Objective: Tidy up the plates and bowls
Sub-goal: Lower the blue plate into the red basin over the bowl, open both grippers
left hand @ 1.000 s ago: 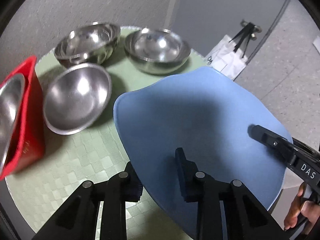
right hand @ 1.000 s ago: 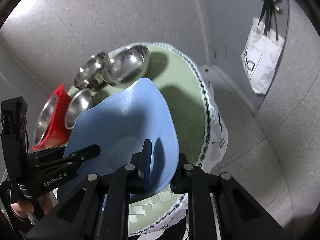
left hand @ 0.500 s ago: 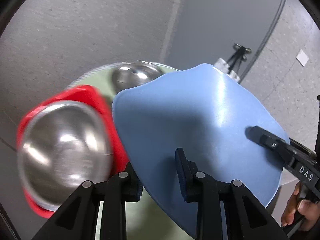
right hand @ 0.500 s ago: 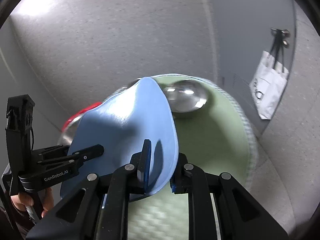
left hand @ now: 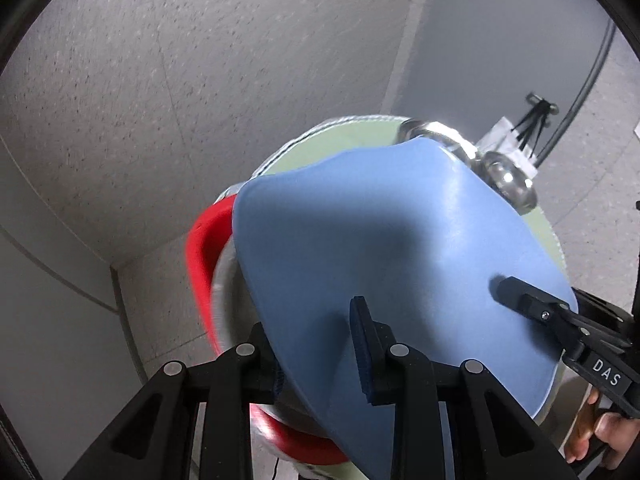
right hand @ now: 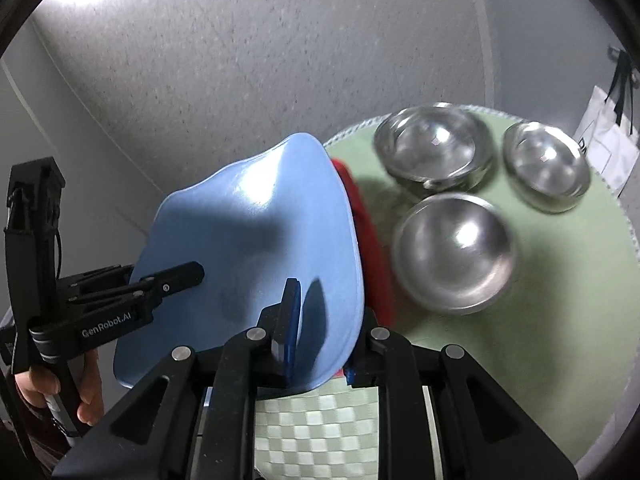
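Left wrist view is showing the blue plate (left hand: 400, 280) being held clear above the table, over the red dish (left hand: 200, 256) that is cradling a steel bowl (left hand: 224, 280). The left gripper (left hand: 316, 348) is clamping the plate's near rim, and the right gripper (right hand: 320, 320) is pinching the opposite edge, probably because the plate is wide and would tip under a single grip. Beyond, three other steel bowls (right hand: 452, 248) are sitting on the green checked cloth (right hand: 560, 320), likely waiting to be sorted.
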